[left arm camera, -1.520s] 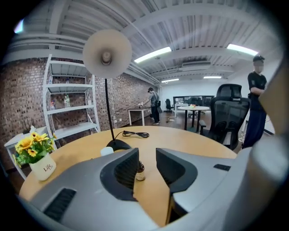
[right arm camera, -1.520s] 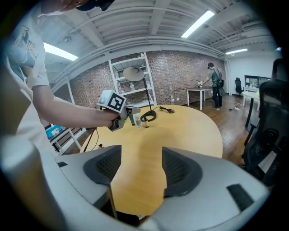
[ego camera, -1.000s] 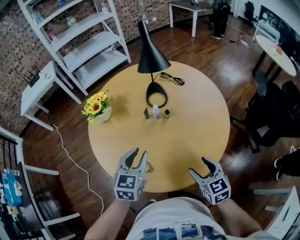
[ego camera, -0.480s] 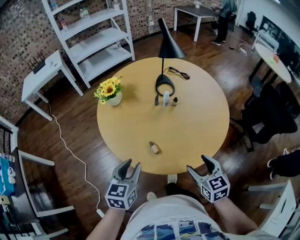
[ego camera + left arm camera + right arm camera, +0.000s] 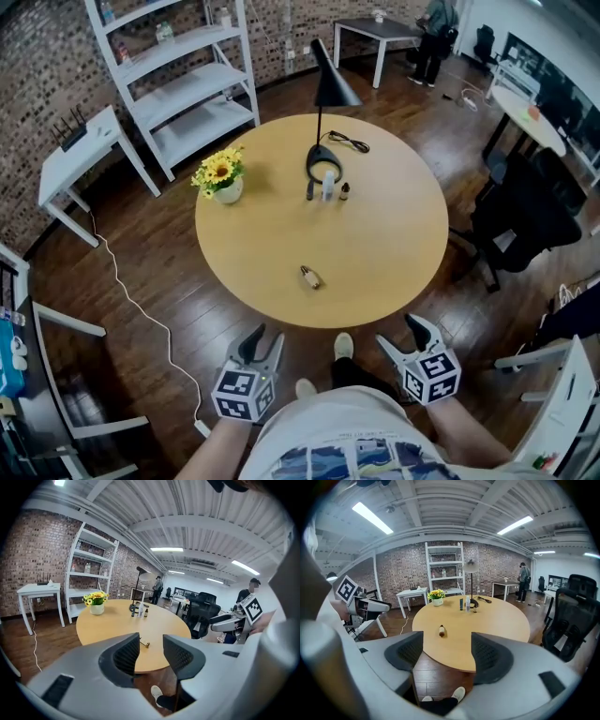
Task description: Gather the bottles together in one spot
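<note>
While our left gripper (image 5: 263,337) and right gripper (image 5: 397,333) hover empty off the table (image 5: 394,246), jaws just opened apart, we reckon we must fetch the lone bottle (image 5: 309,277) lying near its front edge to the standing bottles (image 5: 327,187) by the lamp (image 5: 330,89).

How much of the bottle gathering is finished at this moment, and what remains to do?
Done: three bottles stand grouped beside the lamp base. In hand: nothing; the left gripper and right gripper, whose jaws have just been opening, are empty and sit off the near edge of the table. Left: one small bottle lies alone on its side nearer that edge and must join the group.
</note>
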`<action>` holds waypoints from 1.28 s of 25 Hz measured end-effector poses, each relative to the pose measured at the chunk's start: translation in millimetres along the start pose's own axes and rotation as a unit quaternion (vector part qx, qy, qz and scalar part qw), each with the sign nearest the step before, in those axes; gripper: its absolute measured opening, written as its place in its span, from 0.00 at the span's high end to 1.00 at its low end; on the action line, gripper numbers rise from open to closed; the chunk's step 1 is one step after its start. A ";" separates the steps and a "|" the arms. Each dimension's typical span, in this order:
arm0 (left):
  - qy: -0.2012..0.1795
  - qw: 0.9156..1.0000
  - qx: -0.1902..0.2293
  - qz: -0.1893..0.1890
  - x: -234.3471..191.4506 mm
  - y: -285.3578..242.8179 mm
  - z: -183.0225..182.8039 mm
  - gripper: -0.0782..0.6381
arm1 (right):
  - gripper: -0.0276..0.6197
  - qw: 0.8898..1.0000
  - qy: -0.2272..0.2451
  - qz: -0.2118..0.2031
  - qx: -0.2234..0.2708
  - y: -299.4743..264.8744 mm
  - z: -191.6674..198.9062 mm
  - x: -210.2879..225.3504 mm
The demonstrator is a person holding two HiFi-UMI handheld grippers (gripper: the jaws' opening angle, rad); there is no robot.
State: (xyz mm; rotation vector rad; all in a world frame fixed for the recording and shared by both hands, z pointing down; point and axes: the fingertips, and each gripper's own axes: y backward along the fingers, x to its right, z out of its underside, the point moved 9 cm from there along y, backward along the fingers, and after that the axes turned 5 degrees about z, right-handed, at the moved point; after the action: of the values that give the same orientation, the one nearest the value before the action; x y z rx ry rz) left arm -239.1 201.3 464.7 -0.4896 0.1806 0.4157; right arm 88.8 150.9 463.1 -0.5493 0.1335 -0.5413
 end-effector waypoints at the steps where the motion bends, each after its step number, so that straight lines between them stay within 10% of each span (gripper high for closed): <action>1: 0.001 1.000 -0.002 0.003 1.0 3.9 3.0 0.71 | 0.43 1.000 0.002 0.001 -0.002 3.7 2.9 -3.9; 32: 0.052 0.999 -0.001 -0.007 -7.0 53.4 43.8 0.68 | 0.43 0.998 0.038 -0.041 -0.042 -35.8 37.3 -52.1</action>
State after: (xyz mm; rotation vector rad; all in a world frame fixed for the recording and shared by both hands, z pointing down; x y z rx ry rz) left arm -265.2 263.1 482.2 -0.5147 0.2770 0.3761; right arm 37.9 169.6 512.5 -0.6177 0.2077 -0.6391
